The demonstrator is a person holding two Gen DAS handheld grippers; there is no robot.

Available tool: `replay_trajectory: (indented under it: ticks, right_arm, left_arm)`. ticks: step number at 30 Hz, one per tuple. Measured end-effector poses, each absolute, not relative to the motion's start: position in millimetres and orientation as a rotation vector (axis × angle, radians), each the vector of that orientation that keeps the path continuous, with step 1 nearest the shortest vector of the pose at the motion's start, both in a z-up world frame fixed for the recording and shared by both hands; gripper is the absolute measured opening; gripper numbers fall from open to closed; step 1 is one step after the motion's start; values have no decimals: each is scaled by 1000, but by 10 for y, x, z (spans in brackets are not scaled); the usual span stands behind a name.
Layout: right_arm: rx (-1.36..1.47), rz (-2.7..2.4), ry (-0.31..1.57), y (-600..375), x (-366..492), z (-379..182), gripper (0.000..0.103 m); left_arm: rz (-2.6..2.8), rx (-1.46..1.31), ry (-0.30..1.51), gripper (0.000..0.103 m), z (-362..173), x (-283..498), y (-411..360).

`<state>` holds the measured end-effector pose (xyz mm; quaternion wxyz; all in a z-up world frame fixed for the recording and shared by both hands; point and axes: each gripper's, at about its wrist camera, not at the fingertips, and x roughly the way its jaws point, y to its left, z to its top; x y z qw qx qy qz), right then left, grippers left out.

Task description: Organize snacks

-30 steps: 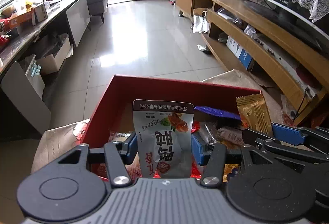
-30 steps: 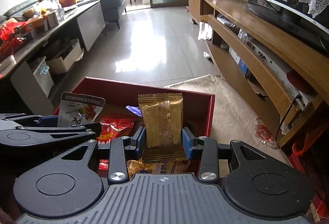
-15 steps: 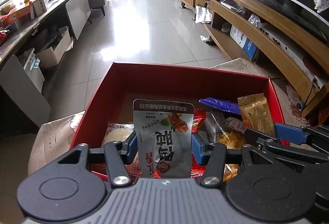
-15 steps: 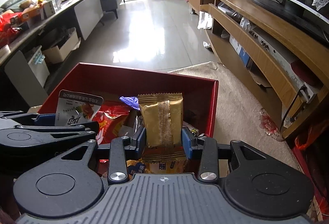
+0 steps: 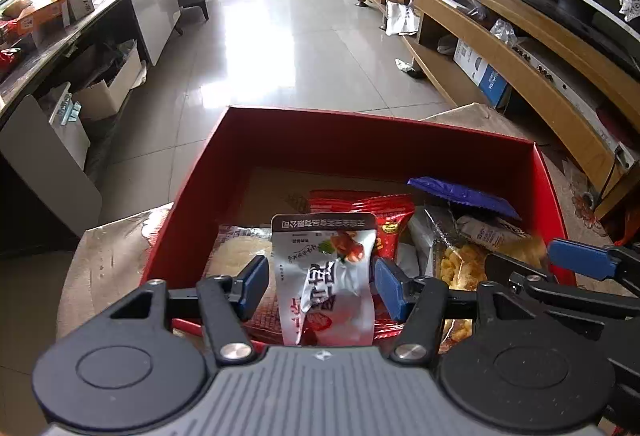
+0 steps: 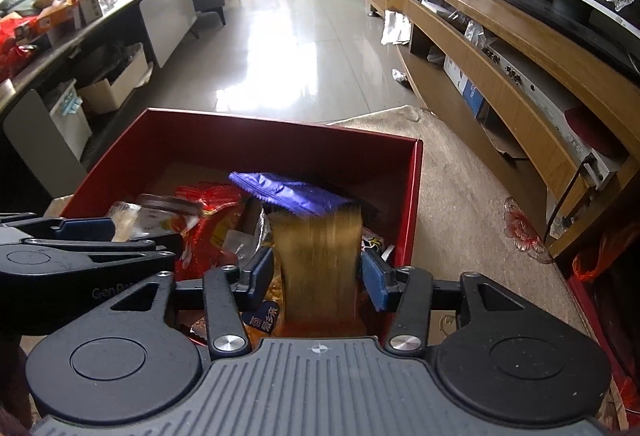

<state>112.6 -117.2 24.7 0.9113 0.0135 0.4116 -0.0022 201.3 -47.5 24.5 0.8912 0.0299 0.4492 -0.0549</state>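
Observation:
A red box [image 5: 360, 139] holds several snack packets; it also shows in the right wrist view [image 6: 280, 143]. My left gripper [image 5: 318, 282] is open over the box's near left part, and a silver snack pouch [image 5: 326, 276] falls loose between its spread fingers. My right gripper [image 6: 316, 276] is open over the box's near right part, and a gold snack packet [image 6: 320, 264], blurred, drops between its fingers. A purple packet [image 6: 288, 191] lies on top of the pile. A red packet [image 5: 372, 211] lies beneath.
The box stands on a low surface with a patterned cover [image 5: 108, 256]. A beige rug [image 6: 472, 203] lies to the right. A long wooden TV cabinet [image 6: 520, 75] runs along the right. A dark cluttered table [image 5: 60, 27] stands to the left, tiled floor [image 5: 288, 47] ahead.
Both grippers lowered over the box and opened. The silver pouch and the gold packet were let go and are falling into the box.

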Motion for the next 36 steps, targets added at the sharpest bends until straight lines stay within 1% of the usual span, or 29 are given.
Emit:
replay_trajectory:
  ticks: [3, 10, 13, 17, 22, 29, 31, 36]
  right_arm:
    - [25, -5, 843, -1167, 1105, 271, 64]
    - [17, -5, 821, -1169, 1012, 329, 68]
    - [10, -15, 813, -1174, 979, 355, 70]
    - [18, -27, 803, -1212, 960, 379, 70]
    - [30, -42, 790, -1229, 916, 428, 74]
    - [14, -31, 760, -1173, 664, 528, 77]
    - [8, -36, 754, -1164, 575, 551, 79]
    - [10, -41, 786, -1136, 388, 484, 80]
  left_arm:
    - [-112, 54, 927, 59, 281, 1973, -434]
    - [-109, 41, 907, 65, 367, 1830, -356]
    - [-102, 63, 885, 66, 411, 1749, -352]
    - [-100, 46, 888, 67, 438, 1692, -318]
    - [-89, 58, 888, 67, 449, 1595, -299]
    - [-114, 12, 898, 69, 460, 1379, -217]
    - [-106, 15, 904, 69, 428, 1308, -184]
    - [-93, -28, 935, 71, 342, 1119, -79]
